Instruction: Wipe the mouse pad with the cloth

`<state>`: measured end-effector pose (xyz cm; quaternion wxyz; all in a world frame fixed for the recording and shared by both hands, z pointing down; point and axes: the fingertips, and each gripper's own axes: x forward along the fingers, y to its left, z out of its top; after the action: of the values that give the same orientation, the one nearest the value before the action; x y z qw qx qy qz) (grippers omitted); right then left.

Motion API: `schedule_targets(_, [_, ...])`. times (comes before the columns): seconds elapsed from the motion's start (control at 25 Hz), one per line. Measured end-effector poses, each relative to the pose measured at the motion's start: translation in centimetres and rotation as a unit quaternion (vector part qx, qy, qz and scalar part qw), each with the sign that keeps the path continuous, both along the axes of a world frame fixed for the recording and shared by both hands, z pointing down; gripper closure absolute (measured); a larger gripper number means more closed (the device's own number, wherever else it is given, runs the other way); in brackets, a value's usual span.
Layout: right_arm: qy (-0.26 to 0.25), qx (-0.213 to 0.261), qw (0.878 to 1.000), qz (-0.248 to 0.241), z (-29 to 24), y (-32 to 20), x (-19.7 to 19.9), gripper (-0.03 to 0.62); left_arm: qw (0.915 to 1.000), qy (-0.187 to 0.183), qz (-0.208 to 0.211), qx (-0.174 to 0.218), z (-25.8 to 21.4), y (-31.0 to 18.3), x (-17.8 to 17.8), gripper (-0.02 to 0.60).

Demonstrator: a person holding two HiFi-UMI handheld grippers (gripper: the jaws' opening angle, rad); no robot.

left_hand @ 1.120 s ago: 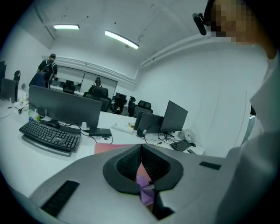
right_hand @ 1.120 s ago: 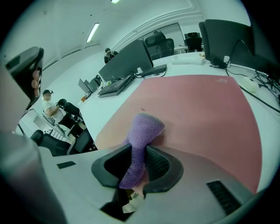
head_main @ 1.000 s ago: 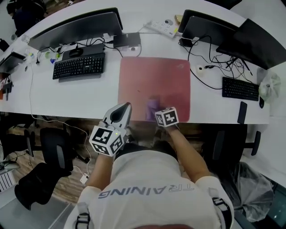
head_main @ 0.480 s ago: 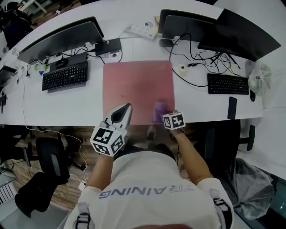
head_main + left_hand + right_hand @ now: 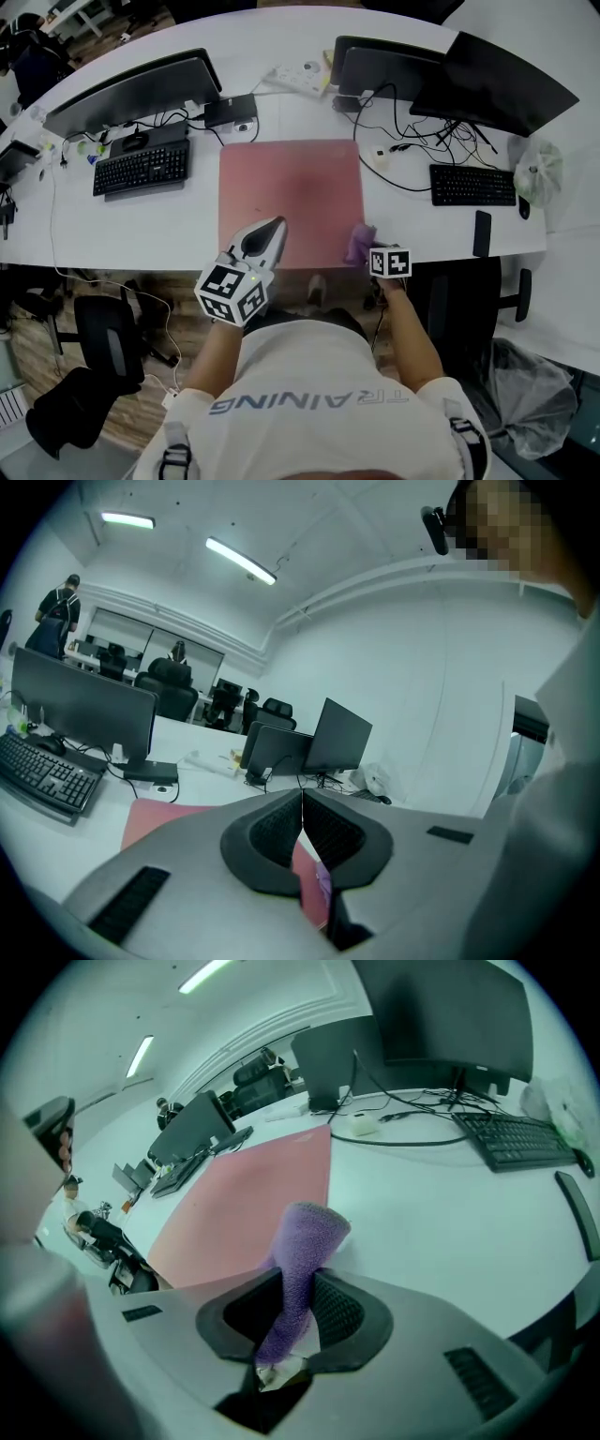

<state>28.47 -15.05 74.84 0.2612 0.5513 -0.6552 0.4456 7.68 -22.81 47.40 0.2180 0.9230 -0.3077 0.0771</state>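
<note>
**Cloth clamped in your right gripper, at the pad's near right corner**

Head view: your right gripper [image 5: 368,251] sits at the desk's [image 5: 141,220] near edge with the purple cloth [image 5: 357,242] sticking out ahead of its jaws; the cloth's tip lies over the near right corner of the pink mouse pad [image 5: 291,187], so most of the pad stretches away ahead and to the left of that gripper. Your left gripper [image 5: 265,239] hovers on the other gripper's left, over the pad's near edge, carrying nothing; it looks parked there to stay out of the wiping path.

Left gripper view: the left gripper [image 5: 302,827] has its jaws pressed together with nothing between them; the mouse pad [image 5: 155,817] shows beyond and to the left of the tips, and a sliver of purple cloth [image 5: 323,885] peeks out below them.

Right gripper view: the right gripper [image 5: 298,1312] is clamped on the cloth [image 5: 305,1241], which is pinched low as a narrow roll; the free end stands well clear of the jaws, likely so that fabric and not plastic meets the surface. The mouse pad [image 5: 253,1194] runs ahead and to the left; bare white desk lies to the right, with a keyboard [image 5: 516,1138] further off. Whether the cloth's tip is pressing on the pad cannot be told.
</note>
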Motion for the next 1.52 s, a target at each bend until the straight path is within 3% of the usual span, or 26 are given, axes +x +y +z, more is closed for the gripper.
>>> schedule_targets(0.24, [0.038, 0.016, 0.998, 0.053, -1.8, 0.5, 1.8, 0.487, 0.9997, 0.007, -0.007, 0.021, -1.8, -0.7, -2.8, 0.551])
schedule_targets(0.48, [0.033, 0.134, 0.988, 0.071, -10.2, -3.3, -1.4, 0.487, 0.9986, 0.015, -0.027, 0.043, -3.8, -2.0, -7.0, 0.551])
schedule_targets(0.72, [0.013, 0.260, 0.964, 0.043, -21.3, -7.7, -6.9, 0.487, 0.9963, 0.022, -0.046, 0.070, -6.3, -3.1, -10.9, 0.550])
schedule_targets(1.0, [0.045, 0.378, 0.925, -0.014, -32.0, -10.0, -12.9, 0.487, 0.9914, 0.022, -0.074, 0.106, -8.8, -3.7, -15.4, 0.551])
schedule_targets(1.24, [0.060, 0.432, 0.899, -0.048, -37.6, -10.6, -16.6, 0.488, 0.9884, 0.025, -0.095, 0.116, -9.6, -4.0, -17.7, 0.549])
schedule_targets(1.52, [0.056, 0.452, 0.888, -0.058, -39.1, -10.9, -18.0, 0.490, 0.9863, 0.026, -0.108, 0.121, -9.9, -4.4, -18.8, 0.551])
